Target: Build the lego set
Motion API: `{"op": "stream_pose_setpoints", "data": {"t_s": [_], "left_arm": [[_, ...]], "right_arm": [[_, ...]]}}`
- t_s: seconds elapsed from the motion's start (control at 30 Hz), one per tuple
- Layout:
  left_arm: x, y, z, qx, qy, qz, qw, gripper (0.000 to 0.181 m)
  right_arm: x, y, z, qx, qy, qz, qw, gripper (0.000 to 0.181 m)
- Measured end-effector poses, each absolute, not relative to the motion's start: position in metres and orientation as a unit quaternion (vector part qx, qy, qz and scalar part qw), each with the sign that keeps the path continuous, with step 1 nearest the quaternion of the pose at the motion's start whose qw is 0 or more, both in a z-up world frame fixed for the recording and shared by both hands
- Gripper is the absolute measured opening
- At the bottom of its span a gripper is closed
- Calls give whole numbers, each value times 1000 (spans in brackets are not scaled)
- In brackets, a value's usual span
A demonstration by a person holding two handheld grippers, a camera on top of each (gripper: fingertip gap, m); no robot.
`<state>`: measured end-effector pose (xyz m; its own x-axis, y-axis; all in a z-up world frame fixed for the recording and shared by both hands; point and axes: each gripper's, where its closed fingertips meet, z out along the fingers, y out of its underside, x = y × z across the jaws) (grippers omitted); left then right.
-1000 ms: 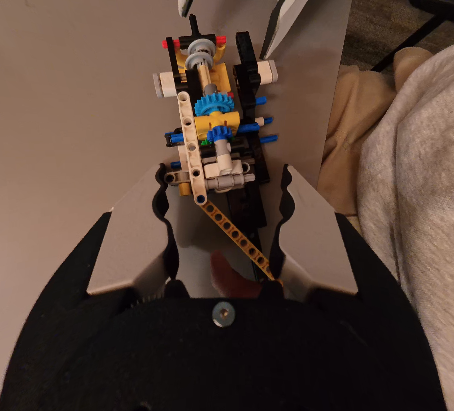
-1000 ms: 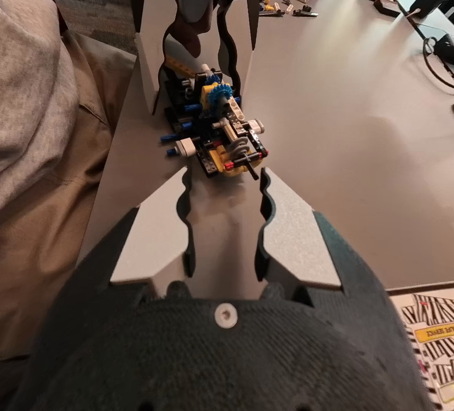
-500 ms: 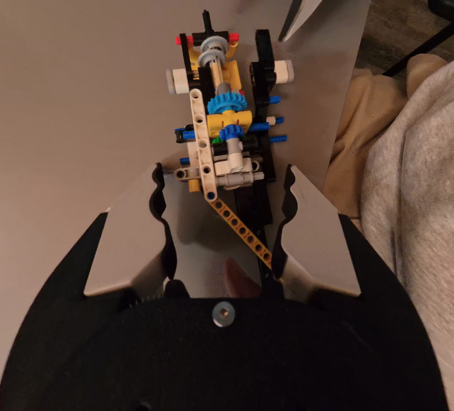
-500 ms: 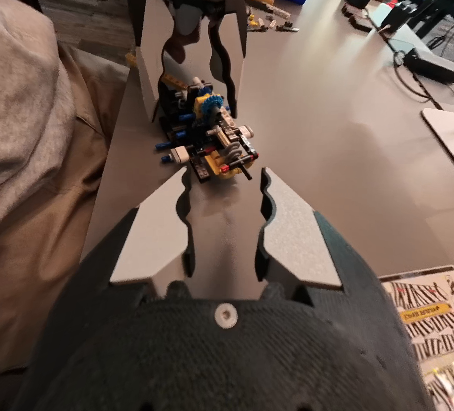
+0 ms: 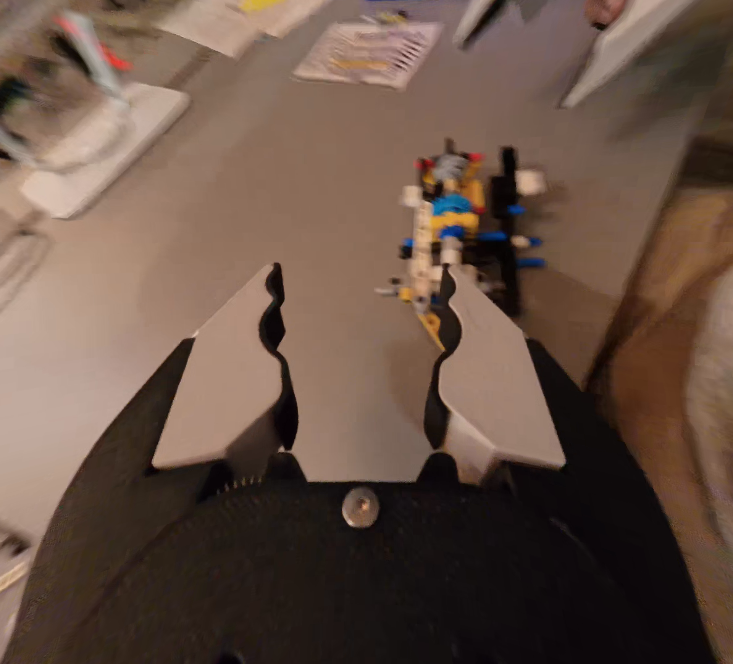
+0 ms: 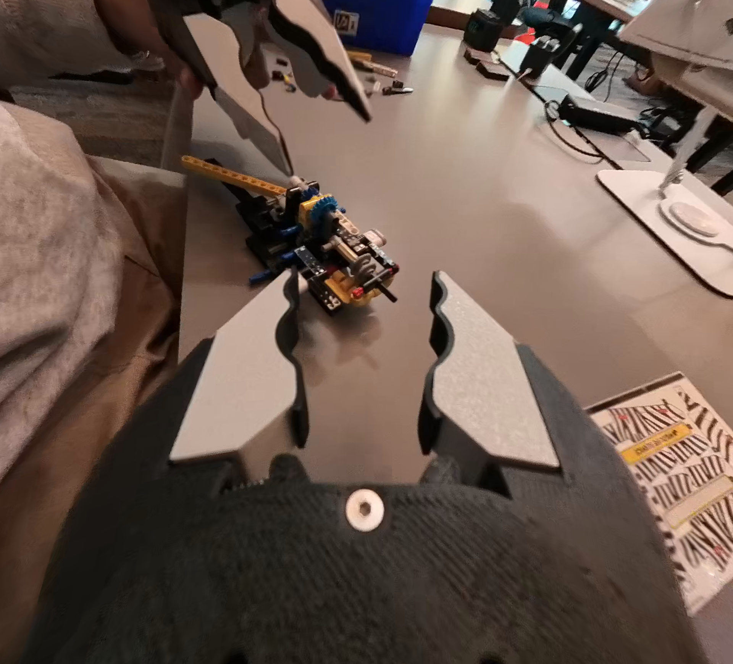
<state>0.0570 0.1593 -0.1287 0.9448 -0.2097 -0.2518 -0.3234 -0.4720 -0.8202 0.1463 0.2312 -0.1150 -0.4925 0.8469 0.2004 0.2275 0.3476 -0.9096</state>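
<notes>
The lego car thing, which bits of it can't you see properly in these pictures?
- Left wrist view: the lego model is motion-blurred; small parts smear together.
- Left wrist view: the left gripper has one finger covering the model's near end.
- Right wrist view: a right gripper finger hides the model's near corner.

The left tool (image 5: pixel 359 272) is lifting off the lego model (image 6: pixel 317 236) and swinging away from the desk's (image 6: pixel 496 189) near edge toward its middle, jaws spread and empty. The right tool (image 6: pixel 363 280) is pulling back too, leaving the yellow beam (image 6: pixel 234 175) uncovered.
</notes>
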Motion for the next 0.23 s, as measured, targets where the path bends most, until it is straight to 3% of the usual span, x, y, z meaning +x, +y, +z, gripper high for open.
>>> {"op": "stream_pose_setpoints", "data": {"t_s": [0.07,0.17,0.23], "left_arm": [[84,149,-153,-891,179,-33,416,65],[96,144,-169,-912,163,-76,369,89],[99,147,-171,-913,155,-80,369,86]], "right_arm": [[146,229,-122,-361,-751,435,342,66],[144,228,-126,-362,-753,438,333,65],[144,226,-126,-360,-753,440,332,65]]}}
